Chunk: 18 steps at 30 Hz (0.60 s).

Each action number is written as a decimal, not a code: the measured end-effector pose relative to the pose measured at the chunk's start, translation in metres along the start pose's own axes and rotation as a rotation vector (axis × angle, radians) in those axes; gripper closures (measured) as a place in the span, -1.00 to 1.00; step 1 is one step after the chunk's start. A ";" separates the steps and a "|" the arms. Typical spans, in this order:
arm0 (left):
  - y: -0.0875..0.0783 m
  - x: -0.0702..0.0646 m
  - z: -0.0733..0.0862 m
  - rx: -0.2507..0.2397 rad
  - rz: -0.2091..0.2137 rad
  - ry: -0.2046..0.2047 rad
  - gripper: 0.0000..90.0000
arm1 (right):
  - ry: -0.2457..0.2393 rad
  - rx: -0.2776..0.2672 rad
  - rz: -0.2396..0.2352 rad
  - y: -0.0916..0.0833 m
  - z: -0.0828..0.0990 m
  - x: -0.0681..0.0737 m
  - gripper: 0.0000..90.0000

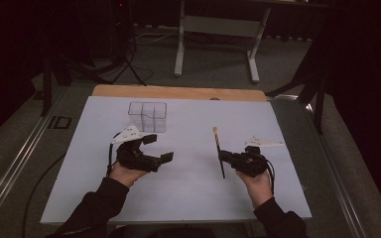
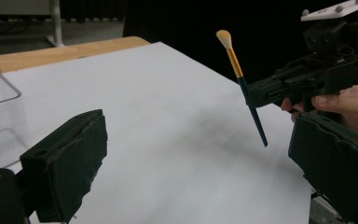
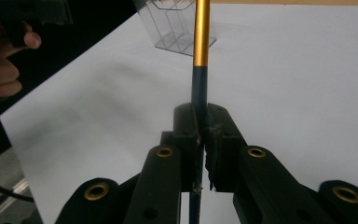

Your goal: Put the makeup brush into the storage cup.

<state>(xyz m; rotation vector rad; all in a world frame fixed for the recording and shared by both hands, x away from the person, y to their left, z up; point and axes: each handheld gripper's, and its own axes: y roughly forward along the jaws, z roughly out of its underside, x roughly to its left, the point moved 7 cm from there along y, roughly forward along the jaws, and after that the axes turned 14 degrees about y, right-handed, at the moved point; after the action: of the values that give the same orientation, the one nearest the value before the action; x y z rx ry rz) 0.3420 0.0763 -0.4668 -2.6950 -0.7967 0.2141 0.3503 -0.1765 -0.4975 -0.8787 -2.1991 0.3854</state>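
A makeup brush (image 1: 219, 151) is pinched by its dark handle between the pressed-together jaws of the right gripper (image 1: 224, 157), to the right of the clear organizer (image 1: 148, 117) and well apart from it, its pale bristle tip raised above the white sheet (image 1: 188, 193). The left gripper (image 1: 158, 148) is held just in front of the organizer, its jaws spread wide with nothing between them.
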 end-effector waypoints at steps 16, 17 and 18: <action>0.041 -0.005 -0.021 0.048 0.086 -0.018 -0.89 | -0.025 -0.025 0.006 -0.003 -0.004 0.001 0.85; 0.041 -0.005 -0.021 0.048 0.086 -0.018 -0.87 | -0.025 -0.025 0.006 -0.003 -0.004 0.001 0.85; 0.049 -0.006 -0.023 0.055 0.097 -0.022 -0.87 | -0.027 -0.025 0.004 -0.003 -0.004 0.001 0.85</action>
<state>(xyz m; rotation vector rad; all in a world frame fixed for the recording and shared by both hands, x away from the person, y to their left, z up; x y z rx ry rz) 0.3669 0.0280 -0.4622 -2.6865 -0.6567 0.2846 0.3509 -0.1780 -0.4925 -0.8959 -2.2316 0.3739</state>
